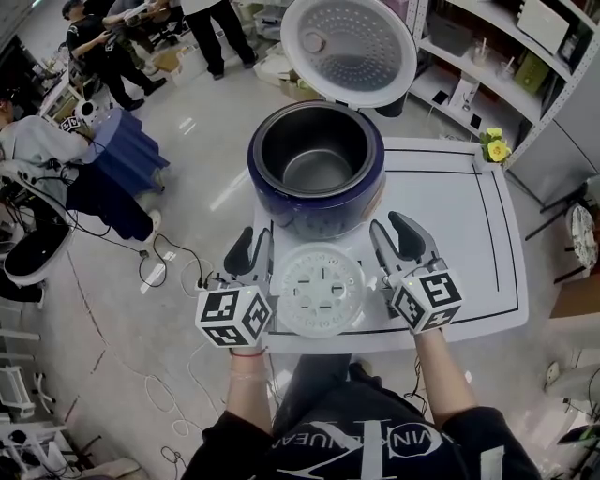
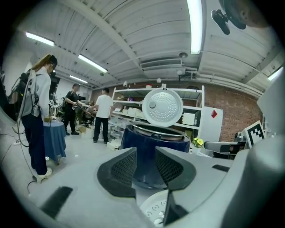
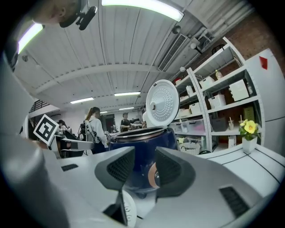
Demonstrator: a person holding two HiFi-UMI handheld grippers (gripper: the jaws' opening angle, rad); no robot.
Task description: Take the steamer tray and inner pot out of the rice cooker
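On the counter [image 1: 450, 216] before me, the steamer tray [image 1: 322, 291] lies between my left tool [image 1: 255, 241] and right tool [image 1: 390, 227], both released and empty. The inner pot [image 1: 317, 169] sits inside the rice cooker [image 1: 314, 214].

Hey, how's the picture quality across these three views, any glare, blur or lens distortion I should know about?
Head view: evenly lit and sharp, with streaks of glare on the glossy floor. Left gripper view: strong fisheye bending, dark corners, ceiling light strip blown out. Right gripper view: same fisheye, ceiling light overexposed, rice cooker still clear.
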